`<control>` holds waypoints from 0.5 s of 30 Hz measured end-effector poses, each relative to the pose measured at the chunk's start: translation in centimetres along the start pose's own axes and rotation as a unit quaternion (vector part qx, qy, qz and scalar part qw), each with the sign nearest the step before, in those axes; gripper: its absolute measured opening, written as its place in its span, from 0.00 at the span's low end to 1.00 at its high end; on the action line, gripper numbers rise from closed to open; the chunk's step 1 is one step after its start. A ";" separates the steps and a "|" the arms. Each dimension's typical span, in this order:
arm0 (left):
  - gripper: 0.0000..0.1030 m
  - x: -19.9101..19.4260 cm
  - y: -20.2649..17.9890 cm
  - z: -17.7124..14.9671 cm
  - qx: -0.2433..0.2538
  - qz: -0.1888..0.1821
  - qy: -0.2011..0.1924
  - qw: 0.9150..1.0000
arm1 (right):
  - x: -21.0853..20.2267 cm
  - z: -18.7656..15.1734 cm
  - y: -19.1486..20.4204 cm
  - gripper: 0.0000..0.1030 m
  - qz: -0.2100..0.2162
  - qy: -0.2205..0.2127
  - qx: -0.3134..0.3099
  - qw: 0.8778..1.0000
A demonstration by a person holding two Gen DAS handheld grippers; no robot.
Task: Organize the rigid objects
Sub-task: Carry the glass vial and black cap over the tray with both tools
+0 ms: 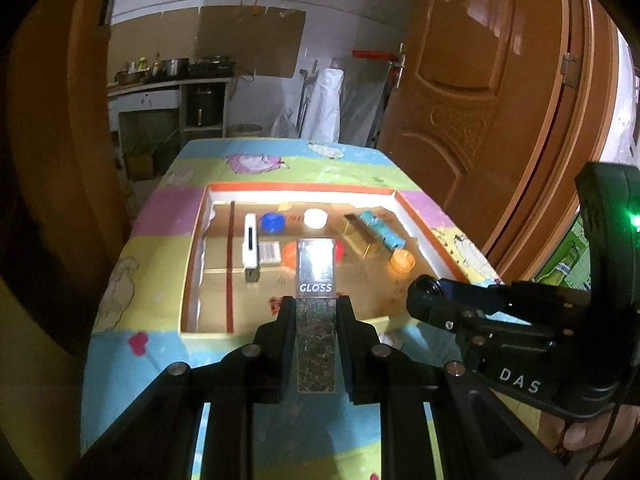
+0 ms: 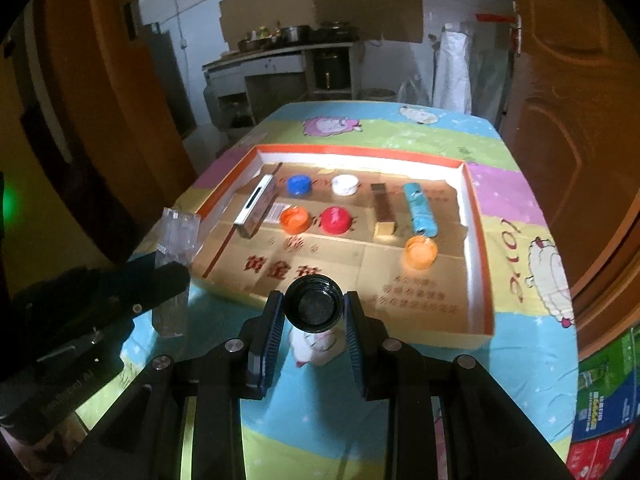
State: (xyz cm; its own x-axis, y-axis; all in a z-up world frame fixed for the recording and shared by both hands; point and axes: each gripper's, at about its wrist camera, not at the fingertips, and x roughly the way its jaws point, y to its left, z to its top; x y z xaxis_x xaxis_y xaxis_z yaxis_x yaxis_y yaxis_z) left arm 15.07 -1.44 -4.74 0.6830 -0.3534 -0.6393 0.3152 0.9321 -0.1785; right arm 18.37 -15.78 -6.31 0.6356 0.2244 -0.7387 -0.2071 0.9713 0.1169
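My left gripper (image 1: 316, 305) is shut on a clear oblong case (image 1: 316, 280) marked GLOSS, with a dark glittery lower half. It hangs over the near edge of a shallow cardboard tray (image 1: 300, 189). In the right wrist view the same case (image 2: 178, 236) shows at the left, left of the tray (image 2: 360, 153). My right gripper (image 2: 314, 312) is shut on a black round cap (image 2: 314, 306), open side towards the camera, just in front of the tray's near wall. The left wrist view shows that cap (image 1: 426, 292) at the right.
In the tray lie a white oblong box (image 2: 256, 204), blue (image 2: 299, 184), white (image 2: 345, 185), orange (image 2: 295, 219) and red (image 2: 336, 219) caps, a gold box (image 2: 385, 210), a blue tube (image 2: 419, 210) and another orange cap (image 2: 420, 252). A wooden door (image 1: 480, 100) stands at the right.
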 end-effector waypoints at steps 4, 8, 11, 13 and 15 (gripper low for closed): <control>0.20 0.8 -0.6 1.2 0.008 -0.005 -0.001 1.000 | 0.2 0.6 -1.2 0.30 -0.004 -0.004 0.010 1.000; 0.20 1.7 -0.9 2.2 0.012 -0.008 0.000 1.000 | 0.6 1.0 -2.1 0.30 -0.007 -0.004 0.018 1.000; 0.20 2.5 -1.3 2.9 0.017 -0.011 0.004 1.000 | 1.1 1.4 -2.9 0.30 -0.010 -0.003 0.023 1.000; 0.20 3.1 -1.6 3.2 0.020 -0.014 0.007 1.000 | 1.3 1.6 -3.4 0.30 -0.012 -0.003 0.026 1.000; 0.20 3.6 -1.8 3.4 0.023 -0.016 0.010 1.000 | 1.6 1.8 -3.9 0.30 -0.013 -0.001 0.030 0.999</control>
State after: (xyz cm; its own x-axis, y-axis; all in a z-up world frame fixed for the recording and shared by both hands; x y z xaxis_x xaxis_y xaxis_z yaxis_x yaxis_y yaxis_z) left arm 19.21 -4.69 -4.23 0.6587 -0.3816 -0.6485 0.3676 0.9152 -0.1651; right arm 21.58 -19.08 -6.78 0.6424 0.1986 -0.7402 -0.1450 0.9799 0.1371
